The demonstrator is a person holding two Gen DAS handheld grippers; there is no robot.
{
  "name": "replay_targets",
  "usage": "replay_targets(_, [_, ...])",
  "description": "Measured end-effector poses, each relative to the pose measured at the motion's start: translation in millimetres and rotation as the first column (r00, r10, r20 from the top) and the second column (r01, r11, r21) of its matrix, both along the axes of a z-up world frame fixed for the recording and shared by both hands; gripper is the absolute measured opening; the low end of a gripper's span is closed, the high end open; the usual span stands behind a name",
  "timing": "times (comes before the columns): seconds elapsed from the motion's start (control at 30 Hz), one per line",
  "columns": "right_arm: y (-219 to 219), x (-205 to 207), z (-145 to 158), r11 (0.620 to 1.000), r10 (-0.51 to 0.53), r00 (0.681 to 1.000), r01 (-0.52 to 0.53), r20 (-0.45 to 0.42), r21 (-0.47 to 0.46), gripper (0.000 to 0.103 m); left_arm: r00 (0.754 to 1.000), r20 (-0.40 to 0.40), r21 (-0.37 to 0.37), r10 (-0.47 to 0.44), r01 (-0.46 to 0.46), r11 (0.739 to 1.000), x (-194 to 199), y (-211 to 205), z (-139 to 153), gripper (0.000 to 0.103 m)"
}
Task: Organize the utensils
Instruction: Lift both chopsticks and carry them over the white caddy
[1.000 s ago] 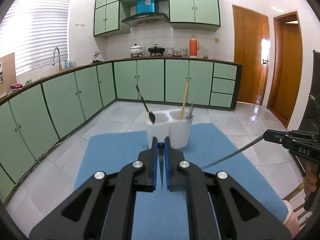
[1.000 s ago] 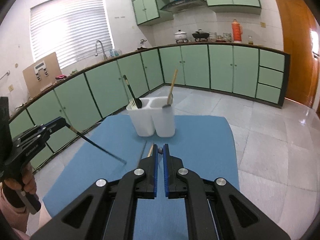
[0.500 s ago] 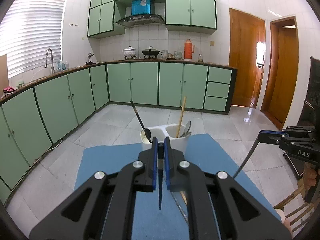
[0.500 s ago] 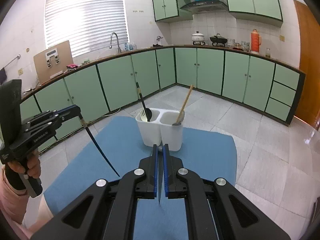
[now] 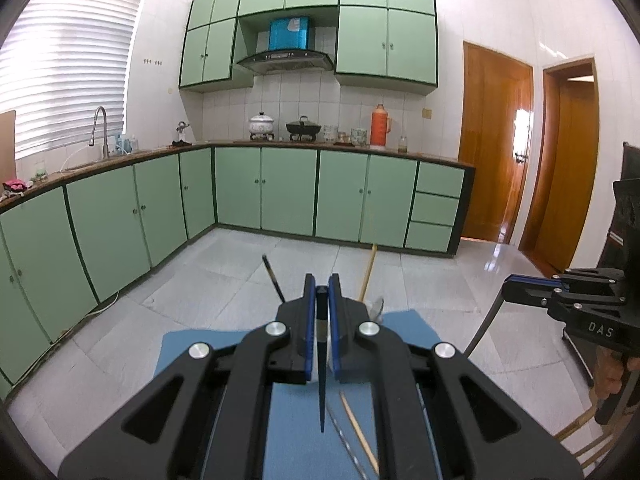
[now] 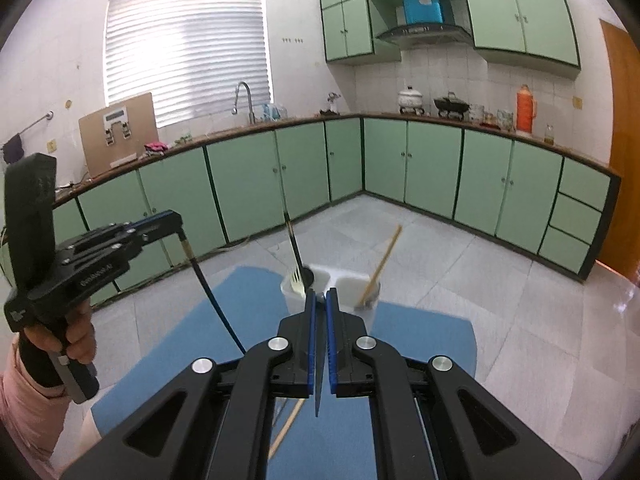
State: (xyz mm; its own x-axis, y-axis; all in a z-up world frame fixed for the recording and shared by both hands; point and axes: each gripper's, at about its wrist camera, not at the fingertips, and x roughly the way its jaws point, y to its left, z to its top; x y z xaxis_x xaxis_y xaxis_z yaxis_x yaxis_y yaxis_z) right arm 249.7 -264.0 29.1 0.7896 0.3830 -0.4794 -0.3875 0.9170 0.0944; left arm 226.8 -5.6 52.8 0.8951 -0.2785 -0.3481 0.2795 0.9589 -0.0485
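Note:
My left gripper (image 5: 321, 284) is shut on a thin dark chopstick (image 5: 321, 380) that hangs down over the blue mat (image 5: 296, 432). It also shows in the right wrist view (image 6: 176, 222), the chopstick (image 6: 214, 304) slanting down. My right gripper (image 6: 320, 296) is shut on another dark chopstick (image 6: 318, 380); it shows in the left wrist view (image 5: 508, 286). The white two-compartment holder (image 6: 340, 282) holds a fork, a dark utensil and a wooden chopstick (image 6: 382, 262). In the left wrist view my fingers hide most of the holder.
A wooden chopstick (image 5: 358, 432) and a thin metal utensil (image 5: 346, 440) lie on the mat below the left gripper. A wooden chopstick (image 6: 286, 428) shows on the mat in the right wrist view. Green kitchen cabinets (image 5: 288, 192) and tiled floor lie beyond.
Both grippers have lifted up and tilted, each carrying its dark chopstick off the mat. The chopsticks swung from near-flat to hanging steeply. The holder now sits lower in both views.

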Motion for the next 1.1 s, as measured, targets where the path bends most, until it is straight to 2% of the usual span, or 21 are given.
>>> replay_targets(0.33, [6.6,45.9,57.5,1.0,-0.009,0.995,0.008,0.098,0.019,0.005,0.994,0.109,-0.026,0.0,0.002,1.0,36.9,-17.6,54.2,0.005])
replay_targets(0.53, [12.5,87.9,73.9,0.999,-0.05,0.99,0.048,0.134,0.017,0.005,0.985,0.174,-0.026,0.023,-0.018,1.0,67.2,-33.8,72.1,0.005])
replay_targets(0.67, [19.6,116.5,65.3,0.998,-0.066,0.989,0.065,0.13,0.011,0.005,0.984,0.175,-0.021,0.037,-0.034,0.999,94.3,-45.5,63.1,0.005])
replay_targets(0.83, [28.0,146.7,33.7,0.996,-0.092,0.991,0.092,0.099,0.005,0.005,0.989,0.14,-0.011,0.053,-0.052,0.999,125.3,-56.4,33.6,0.005])
replay_targets(1.1, [27.7,160.1,-15.9,0.992,-0.117,0.992,0.114,0.055,0.052,0.005,0.996,0.063,0.014,0.071,-0.072,0.997,153.1,-56.8,-19.6,0.005])
